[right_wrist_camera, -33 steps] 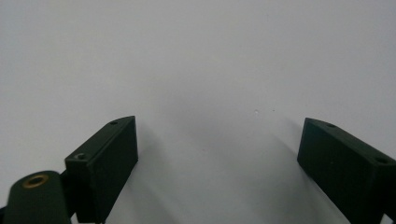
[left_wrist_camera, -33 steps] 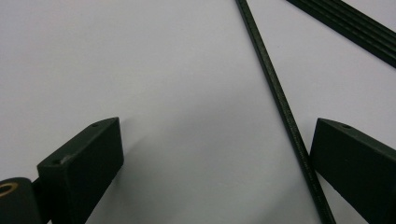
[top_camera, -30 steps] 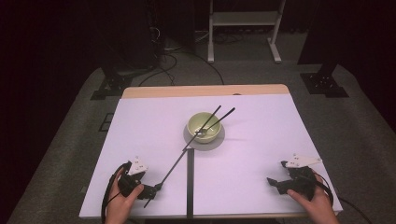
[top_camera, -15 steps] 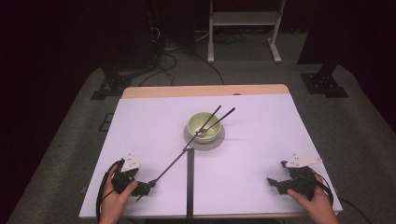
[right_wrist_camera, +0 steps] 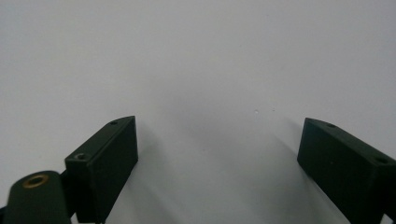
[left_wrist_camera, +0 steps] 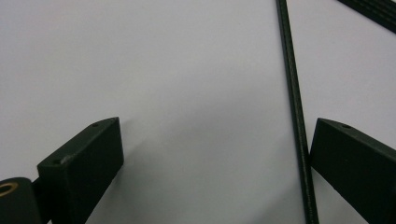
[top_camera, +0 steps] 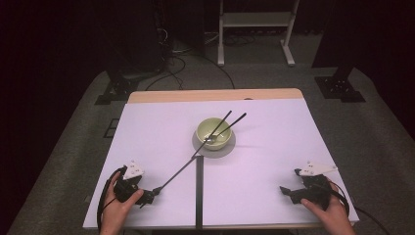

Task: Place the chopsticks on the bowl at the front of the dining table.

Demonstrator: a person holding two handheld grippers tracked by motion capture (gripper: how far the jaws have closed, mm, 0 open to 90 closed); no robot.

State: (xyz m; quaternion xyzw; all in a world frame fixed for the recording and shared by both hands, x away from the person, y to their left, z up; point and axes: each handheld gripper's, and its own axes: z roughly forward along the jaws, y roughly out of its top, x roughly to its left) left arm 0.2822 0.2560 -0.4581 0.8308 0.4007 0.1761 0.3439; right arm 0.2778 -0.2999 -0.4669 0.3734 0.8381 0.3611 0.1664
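1. The left gripper (top_camera: pixel 147 197) sits at the near left of the table (top_camera: pixel 147 142), held in the person's left hand (top_camera: pixel 117 210). Its jaws stand wide apart and grip nothing.
2. In the left gripper view, a thin black rod (left_wrist_camera: pixel 294 107) runs up the white surface just inside one jaw, close to that jaw's face or touching it; I cannot tell which. The other jaw is well apart from it.
3. From above, that rod (top_camera: pixel 195 156) starts just beside the left gripper's tip and slants away to the right, up to the bowl (top_camera: pixel 214 133).
4. The right gripper (top_camera: pixel 288 191) rests at the near right of the table in the right hand (top_camera: pixel 325 208). Its jaws are also spread wide, with bare white surface (right_wrist_camera: pixel 210 93) between them.
5. A black strip (top_camera: pixel 198 191) runs from the near edge straight toward the middle of the table, between the two grippers.
6. The pale green bowl sits near the table's centre on a grey round mat (top_camera: pixel 230 147), at the far end of the strip.
7. A second rod (top_camera: pixel 235 121) leans out of the bowl beside the first; both far ends point up and to the right past the rim.
8. Beyond the table's wooden far edge (top_camera: pixel 215 95) lie grey floor and cables (top_camera: pixel 181 63).
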